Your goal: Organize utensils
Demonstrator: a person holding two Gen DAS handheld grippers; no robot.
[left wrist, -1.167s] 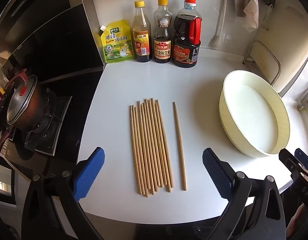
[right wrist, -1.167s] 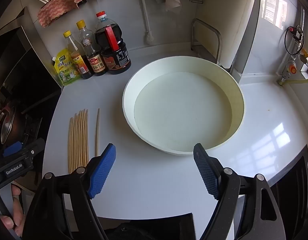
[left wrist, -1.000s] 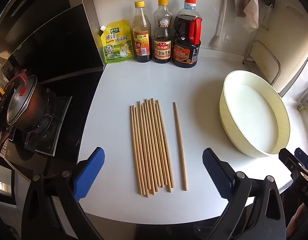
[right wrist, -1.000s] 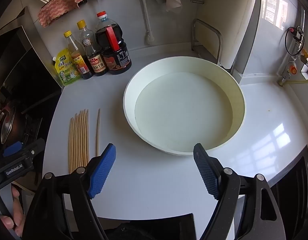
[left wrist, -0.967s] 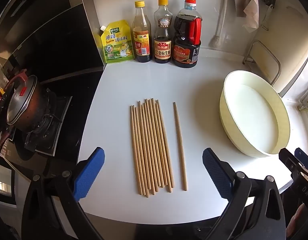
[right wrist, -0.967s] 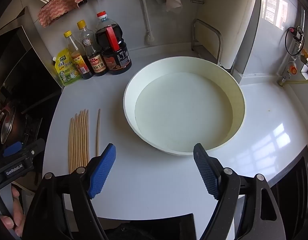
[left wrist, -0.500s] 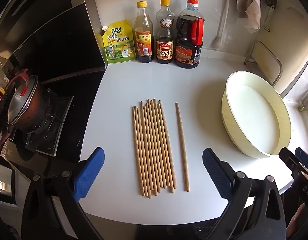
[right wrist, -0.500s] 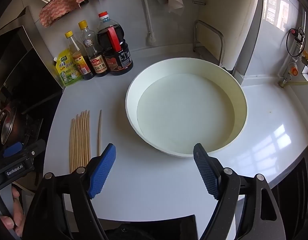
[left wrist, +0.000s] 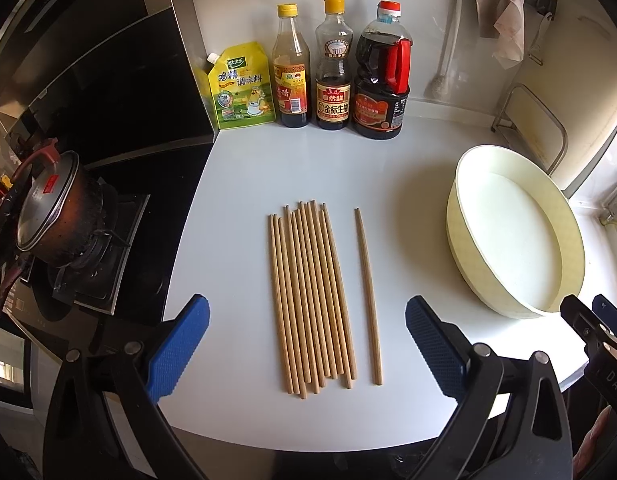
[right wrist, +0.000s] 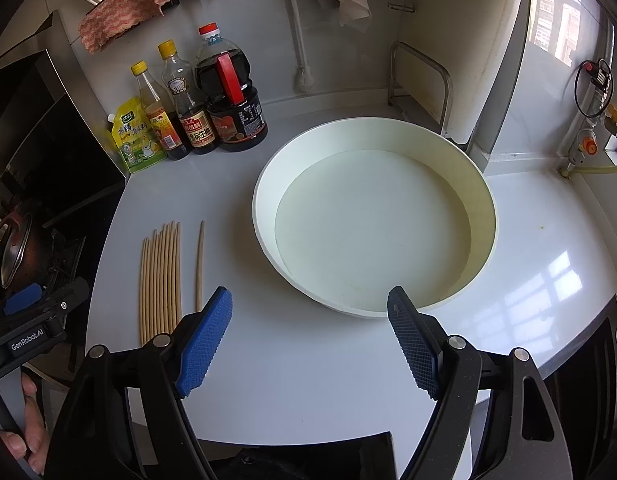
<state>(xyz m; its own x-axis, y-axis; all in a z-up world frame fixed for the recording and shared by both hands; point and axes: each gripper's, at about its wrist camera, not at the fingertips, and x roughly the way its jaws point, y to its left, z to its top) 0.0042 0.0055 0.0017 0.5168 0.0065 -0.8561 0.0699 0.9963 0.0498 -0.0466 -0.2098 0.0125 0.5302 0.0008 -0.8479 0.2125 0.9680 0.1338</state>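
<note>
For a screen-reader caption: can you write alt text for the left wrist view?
A bundle of wooden chopsticks lies on a white counter with a single chopstick apart to its right, framed by the open left gripper. A shallow cream basin sits at right, sauce bottles behind.

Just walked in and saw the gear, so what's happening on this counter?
A person holds two open tools over a white counter. The left hand-held gripper faces a bunch of wooden chopsticks and one stray chopstick beside it. The right hand-held gripper faces an empty cream basin. Nothing is grasped yet.
</note>
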